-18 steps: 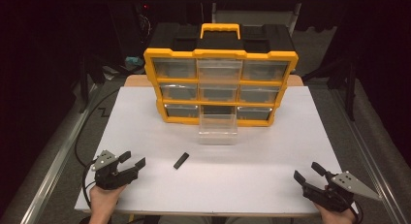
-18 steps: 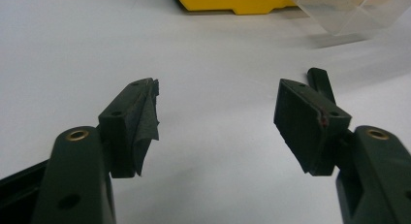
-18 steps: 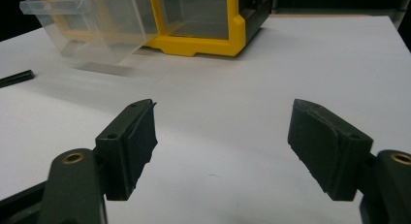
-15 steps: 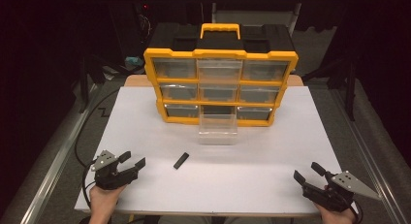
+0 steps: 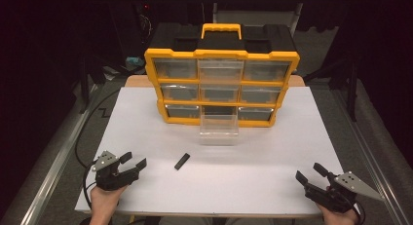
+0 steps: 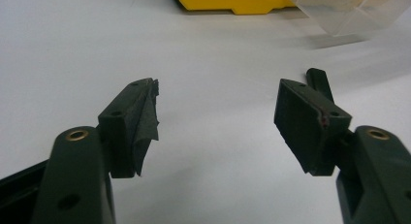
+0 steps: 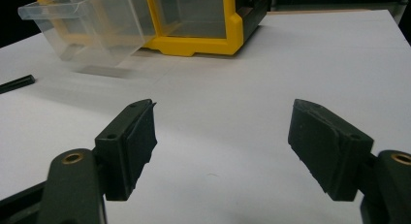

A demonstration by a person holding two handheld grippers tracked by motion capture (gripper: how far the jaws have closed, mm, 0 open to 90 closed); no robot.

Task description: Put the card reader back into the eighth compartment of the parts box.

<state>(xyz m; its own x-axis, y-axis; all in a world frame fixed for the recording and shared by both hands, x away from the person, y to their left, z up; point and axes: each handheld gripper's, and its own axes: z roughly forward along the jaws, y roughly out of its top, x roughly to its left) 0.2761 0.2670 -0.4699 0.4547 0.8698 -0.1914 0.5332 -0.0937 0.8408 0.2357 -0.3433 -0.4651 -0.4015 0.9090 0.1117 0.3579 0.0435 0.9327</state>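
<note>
On the white table (image 5: 272,152), we see a yellow-and-black plastic drawer organiser (image 5: 221,84), its clear plastic drawer (image 5: 218,129) pulled out in front. A small black bar (image 5: 181,160) lies near our left gripper (image 5: 132,163). Both it and our right gripper (image 5: 309,175) have their jaws spread wide, empty.

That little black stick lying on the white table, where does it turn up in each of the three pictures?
High view: the black stick lies on the white table, left of centre, nearer the left gripper.
Left gripper view: it peeks out behind the jaw at the picture's right.
Right gripper view: it sits at the far left edge.
Shared landmark: the clear drawer, pulled out of the yellow organizer.
</note>
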